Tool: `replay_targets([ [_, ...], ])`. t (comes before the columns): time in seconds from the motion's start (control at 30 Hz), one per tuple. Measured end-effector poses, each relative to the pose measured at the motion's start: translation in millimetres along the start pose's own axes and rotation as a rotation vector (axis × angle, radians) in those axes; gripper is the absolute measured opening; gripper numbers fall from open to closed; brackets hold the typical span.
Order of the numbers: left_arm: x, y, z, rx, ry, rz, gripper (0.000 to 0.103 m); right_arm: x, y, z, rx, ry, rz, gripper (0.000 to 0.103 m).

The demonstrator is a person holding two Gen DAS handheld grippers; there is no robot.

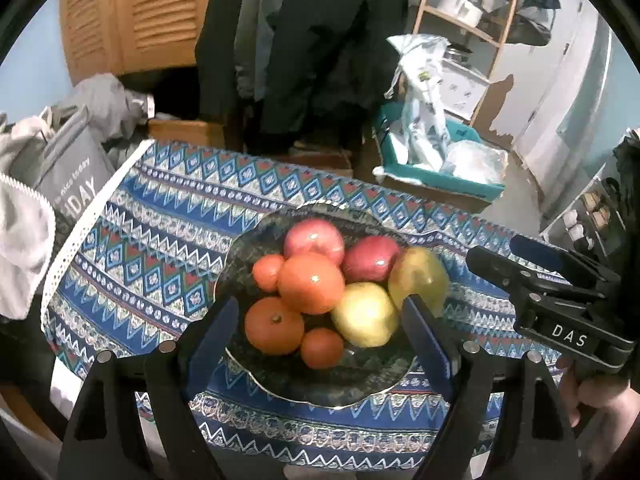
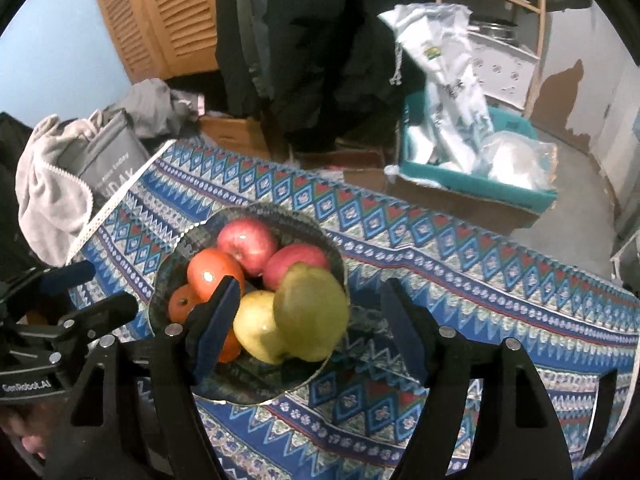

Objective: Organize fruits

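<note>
The table (image 1: 152, 216) in its patterned cloth is carrying a dark plate (image 1: 360, 388) piled with apples, oranges and pears. Both left tongs (image 1: 320, 344) and right tongs (image 2: 308, 320) are hovering wide apart, gripping nothing; a blurred pear (image 2: 312, 316) is sitting between the right ones.

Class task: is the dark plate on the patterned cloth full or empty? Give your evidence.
Full. The plate holds a heap of fruit: two red apples, oranges and yellow pears, leaving only its near rim bare.

A patterned blue tablecloth (image 1: 152, 248) covers the table, bearing a dark plate (image 1: 248, 248).
</note>
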State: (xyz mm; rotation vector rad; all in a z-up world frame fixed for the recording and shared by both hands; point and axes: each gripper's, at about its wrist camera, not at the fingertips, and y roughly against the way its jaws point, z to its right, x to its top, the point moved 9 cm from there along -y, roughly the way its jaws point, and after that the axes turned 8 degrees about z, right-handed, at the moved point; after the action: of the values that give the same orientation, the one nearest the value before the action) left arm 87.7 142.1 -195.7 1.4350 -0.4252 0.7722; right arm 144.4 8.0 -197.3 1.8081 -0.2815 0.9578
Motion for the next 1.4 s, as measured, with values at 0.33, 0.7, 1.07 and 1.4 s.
replay_targets([
  [0.33, 19, 29, 30, -0.032, -0.038, 0.077, 0.087, 18, 43, 17, -0.062, -0.02, 0.079, 0.085],
  [0.7, 41, 64, 62, -0.044, -0.091, 0.176, 0.097, 39, 106, 30, -0.112, -0.012, 0.209, 0.087],
  [1.07, 55, 94, 74, -0.057, -0.117, 0.257, 0.102, 46, 163, 49, -0.164, -0.031, 0.32, 0.087],
  [1.4, 63, 109, 81, -0.074, -0.131, 0.301, 0.102, 45, 199, 65, -0.223, -0.018, 0.403, 0.087],
])
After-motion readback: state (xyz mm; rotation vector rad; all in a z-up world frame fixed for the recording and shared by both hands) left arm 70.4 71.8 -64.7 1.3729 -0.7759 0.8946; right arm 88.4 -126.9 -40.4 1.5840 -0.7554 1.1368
